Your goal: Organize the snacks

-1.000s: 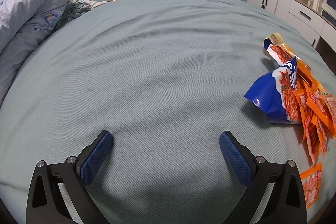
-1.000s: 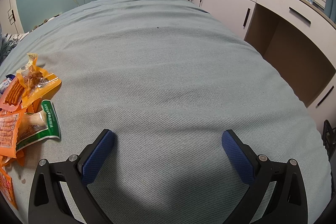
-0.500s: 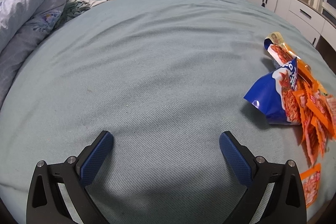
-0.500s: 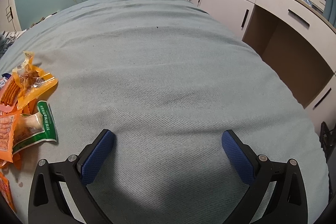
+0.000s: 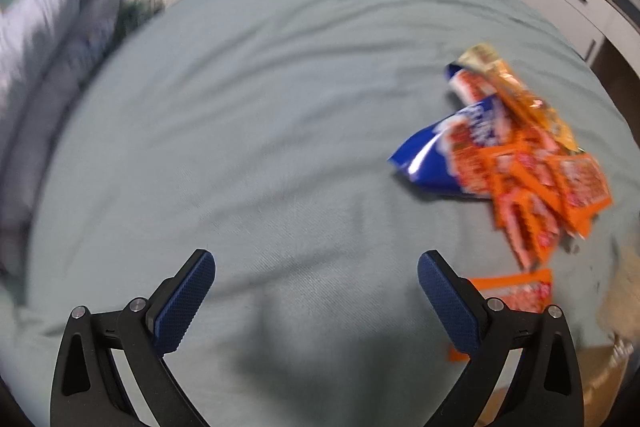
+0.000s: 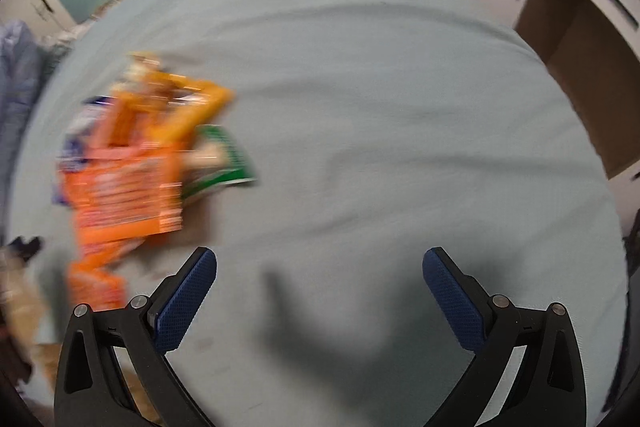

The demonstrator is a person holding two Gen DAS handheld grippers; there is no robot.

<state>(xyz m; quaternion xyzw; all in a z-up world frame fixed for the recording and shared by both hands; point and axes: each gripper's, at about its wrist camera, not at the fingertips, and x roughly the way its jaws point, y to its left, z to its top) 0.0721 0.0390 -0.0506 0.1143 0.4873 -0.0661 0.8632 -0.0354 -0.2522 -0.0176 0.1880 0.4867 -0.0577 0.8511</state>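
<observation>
Clearly nothing is held: the left gripper and the right gripper both hang over the pale blue-grey woven bedspread with jaws spread wide and nothing between them. In the left wrist view the heap of crinkly orange foil snack packets lies at about three o'clock, leaning on a glossy blue plastic snack bag, with one loose orange sachet just beside the near finger. In the right wrist view, badly blurred, the same heap sits at nine o'clock beside a green-edged packet. Best, I judge, to take one packet at a time, pinching a flat sealed edge from above so the slippery film does not skid on the soft cloth
</observation>
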